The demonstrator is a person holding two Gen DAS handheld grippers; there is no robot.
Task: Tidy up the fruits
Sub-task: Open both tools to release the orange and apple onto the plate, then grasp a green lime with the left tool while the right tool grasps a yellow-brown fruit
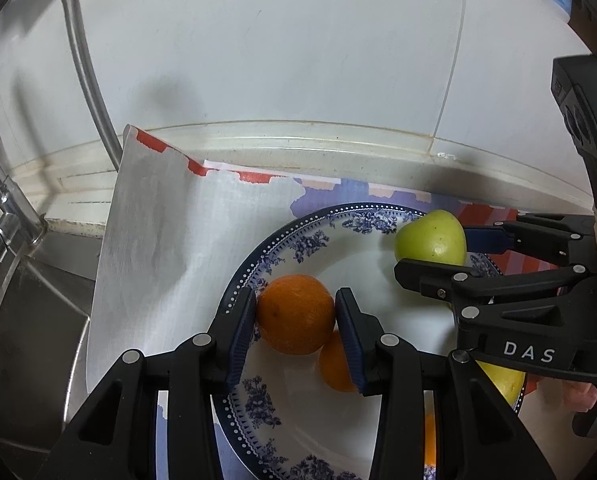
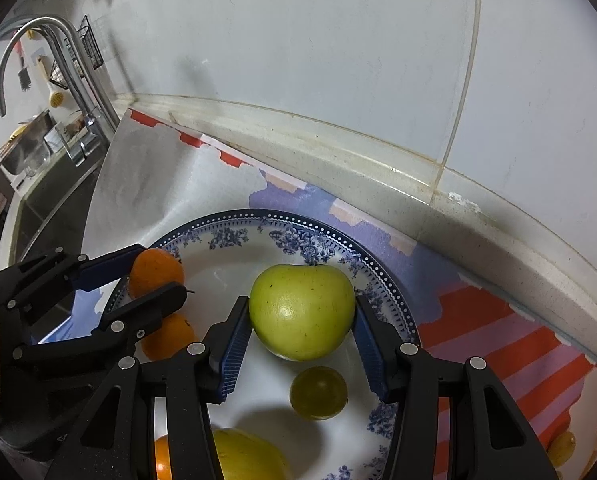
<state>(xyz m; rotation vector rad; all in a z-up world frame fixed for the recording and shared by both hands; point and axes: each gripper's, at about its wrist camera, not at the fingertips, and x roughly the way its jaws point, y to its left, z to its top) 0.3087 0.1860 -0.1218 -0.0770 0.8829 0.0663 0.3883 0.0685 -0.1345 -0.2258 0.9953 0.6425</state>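
A blue-and-white floral plate point(image 1: 275, 240) point(image 2: 234, 236) lies on a striped mat. In the left wrist view my left gripper point(image 1: 296, 312) is shut on an orange point(image 1: 294, 314) at the plate's left rim, both pads pressing its sides. A second orange point(image 1: 336, 368) lies just behind it. My right gripper point(image 2: 302, 308) is shut on a green apple point(image 2: 302, 312) low over the plate's far side. Each gripper shows in the other view: the right gripper point(image 1: 438, 258) on the apple point(image 1: 430, 238), the left gripper point(image 2: 142, 278) on the orange point(image 2: 154, 272).
On the plate also lie a small green fruit point(image 2: 318, 392), a yellow fruit point(image 2: 246, 456) and another orange point(image 2: 162, 460). A faucet point(image 2: 58, 60) and steel sink point(image 1: 26, 320) are to the left. The tiled wall stands close behind. More fruit point(image 2: 562, 444) lies on the mat at right.
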